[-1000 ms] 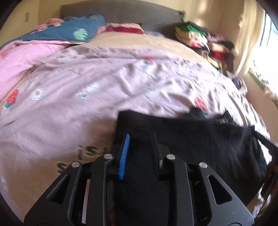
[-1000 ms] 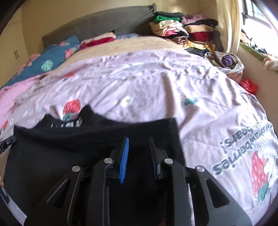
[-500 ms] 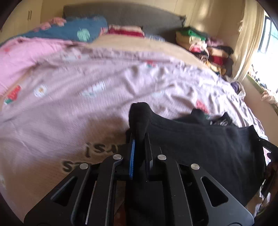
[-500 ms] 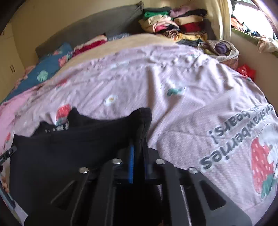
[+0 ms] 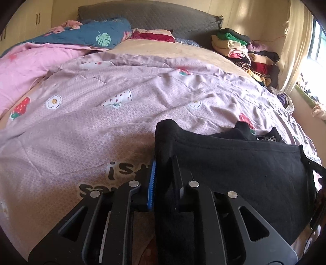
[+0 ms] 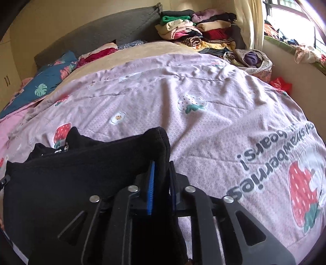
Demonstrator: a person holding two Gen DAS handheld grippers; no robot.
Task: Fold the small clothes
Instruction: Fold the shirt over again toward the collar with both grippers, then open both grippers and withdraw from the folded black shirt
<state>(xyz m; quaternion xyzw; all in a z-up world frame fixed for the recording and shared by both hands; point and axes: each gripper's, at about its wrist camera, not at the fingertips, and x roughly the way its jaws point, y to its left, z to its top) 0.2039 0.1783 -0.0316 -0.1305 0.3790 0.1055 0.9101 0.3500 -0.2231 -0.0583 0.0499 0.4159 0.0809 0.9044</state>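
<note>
A black garment [image 5: 244, 163] lies spread on the lilac strawberry-print bedspread [image 5: 91, 122], near the bed's front edge. My left gripper [image 5: 165, 163] pinches the garment's left corner, and the cloth stands up in a bunch above its fingertips. The jaws are opening slightly, with the fabric still filling the gap. In the right wrist view the same garment [image 6: 71, 173] stretches away to the left. My right gripper [image 6: 162, 165] pinches its right corner between the blue pad [image 6: 150, 187] and the other finger. Its jaws are also opening a little, and cloth is packed between them.
Folded clothes [image 5: 240, 49] are stacked at the bed's far right by the curtain. A pink quilt [image 5: 24, 63] and a blue leaf-print pillow [image 5: 91, 36] lie at the far left under the grey headboard [image 5: 152, 14]. A bag of clothes [image 6: 252, 61] sits beside the bed's right side.
Both grippers stood open over the flat garment a second ago. Each then closed on a near corner, which now bunches up between the jaws; the right one dipped slightly.
</note>
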